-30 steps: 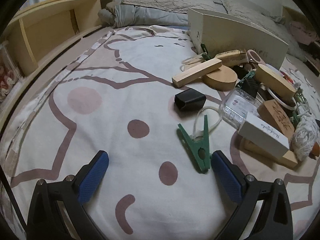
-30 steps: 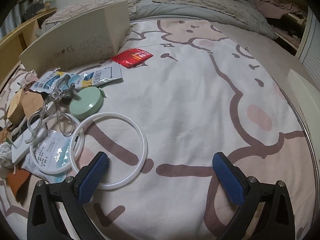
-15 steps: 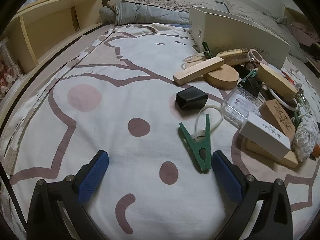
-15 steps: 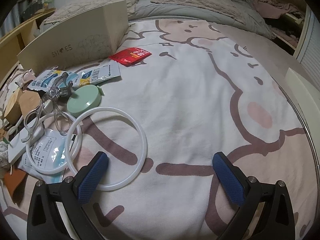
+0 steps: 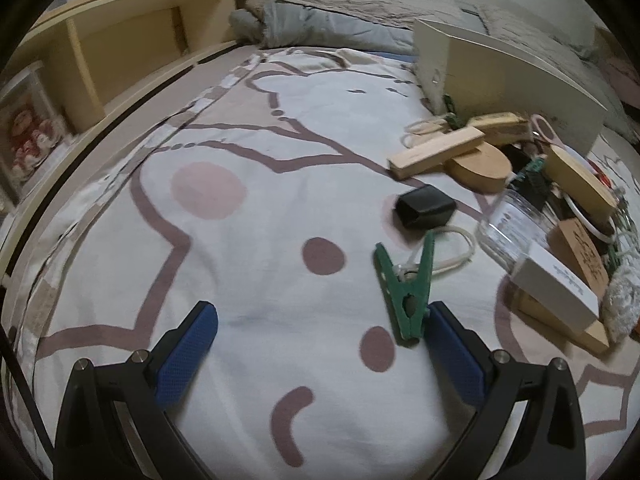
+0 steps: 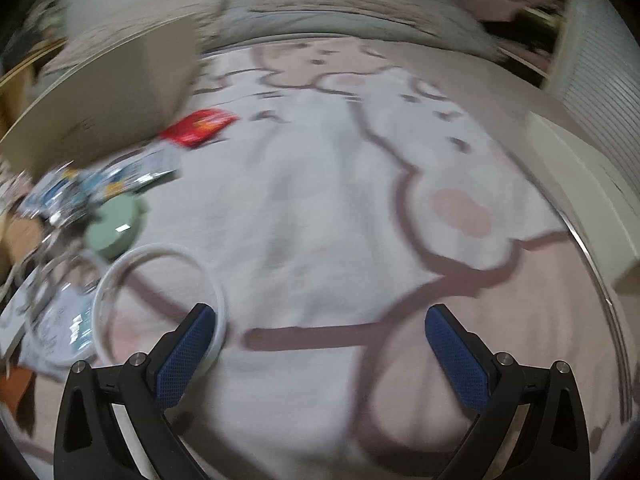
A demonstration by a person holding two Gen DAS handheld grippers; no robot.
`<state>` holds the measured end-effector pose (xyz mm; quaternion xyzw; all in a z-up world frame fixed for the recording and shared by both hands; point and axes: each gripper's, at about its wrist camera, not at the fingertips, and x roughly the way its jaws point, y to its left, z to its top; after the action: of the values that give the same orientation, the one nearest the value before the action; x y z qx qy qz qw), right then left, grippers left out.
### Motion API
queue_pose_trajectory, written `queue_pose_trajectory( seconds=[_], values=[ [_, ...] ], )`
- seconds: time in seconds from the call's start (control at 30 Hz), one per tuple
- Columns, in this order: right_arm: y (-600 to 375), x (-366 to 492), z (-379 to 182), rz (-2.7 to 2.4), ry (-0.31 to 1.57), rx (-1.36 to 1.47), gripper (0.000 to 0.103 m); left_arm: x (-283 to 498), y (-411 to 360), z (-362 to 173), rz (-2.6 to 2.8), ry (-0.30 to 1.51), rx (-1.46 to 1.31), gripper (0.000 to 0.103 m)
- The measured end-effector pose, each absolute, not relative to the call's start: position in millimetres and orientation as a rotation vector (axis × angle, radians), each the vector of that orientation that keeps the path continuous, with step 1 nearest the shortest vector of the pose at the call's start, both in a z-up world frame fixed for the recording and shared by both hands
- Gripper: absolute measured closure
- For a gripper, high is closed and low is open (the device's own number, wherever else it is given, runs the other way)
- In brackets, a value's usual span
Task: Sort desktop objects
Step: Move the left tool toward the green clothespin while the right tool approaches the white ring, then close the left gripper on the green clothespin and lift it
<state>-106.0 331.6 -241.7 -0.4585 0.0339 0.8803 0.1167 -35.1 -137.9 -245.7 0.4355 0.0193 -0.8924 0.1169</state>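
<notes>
My left gripper [image 5: 320,344] is open and empty, low over the patterned bed sheet. A green clothes peg [image 5: 406,290] lies just ahead of its right finger [image 5: 454,356]. Beyond it sit a black box [image 5: 424,206], a wooden block [image 5: 436,152], a clear plastic case [image 5: 512,228] and a white box [image 5: 556,294]. My right gripper [image 6: 320,344] is open and empty. A white ring [image 6: 160,304] lies by its left finger [image 6: 186,350], with a green round lid [image 6: 116,230], foil packets [image 6: 104,184] and a red packet [image 6: 198,128] beyond. The right view is blurred.
A cream shoebox [image 5: 504,80] stands on its side at the back right; it also shows in the right wrist view [image 6: 104,108]. A wooden shelf unit [image 5: 120,52] runs along the left. Pillows and a grey blanket [image 5: 340,20] lie at the head of the bed.
My right gripper has swung to the right, so the clutter and white ring slid toward the left edge of its view. My left gripper has barely moved.
</notes>
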Motion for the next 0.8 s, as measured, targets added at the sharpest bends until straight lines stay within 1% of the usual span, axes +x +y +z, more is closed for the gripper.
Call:
queue_pose_trajectory(
  seconds=[0.2,0.3,0.43,0.47,0.53,0.63,0.67,0.73,0.77,0.8],
  values=[
    [355,-101,-242,2.485,0.199,-1.295,0.000,-32,-145,-242,-2.604,0.107,1.235,0.000],
    [350,-102,-244,2.477,0.168,-1.302,0.000,-33,-146,-237,-2.684,0.163,1.242,0.002],
    [352,-100,-244,2.483,0.184,-1.303,0.000,-39,-135,-233,-2.775,0.156,1.287,0.002],
    [352,-100,-245,2.484,0.188,-1.302,0.000,-42,-132,-232,-2.791,0.150,1.303,0.004],
    [352,-100,-245,2.486,0.190,-1.303,0.000,-48,-125,-232,-2.813,0.130,1.341,0.021],
    [354,-100,-246,2.488,0.194,-1.303,0.000,-51,-118,-236,-2.815,0.080,1.375,0.037],
    [354,-100,-246,2.488,0.195,-1.302,0.000,-50,-116,-236,-2.818,0.070,1.374,0.040],
    [354,-102,-247,2.489,0.196,-1.303,0.000,-47,-116,-236,-2.826,0.070,1.367,0.051],
    [354,-102,-247,2.490,0.197,-1.302,0.000,-46,-117,-236,-2.827,0.077,1.363,0.054],
    [354,-102,-247,2.491,0.198,-1.302,0.000,-45,-119,-235,-2.826,0.087,1.359,0.060]
  ],
)
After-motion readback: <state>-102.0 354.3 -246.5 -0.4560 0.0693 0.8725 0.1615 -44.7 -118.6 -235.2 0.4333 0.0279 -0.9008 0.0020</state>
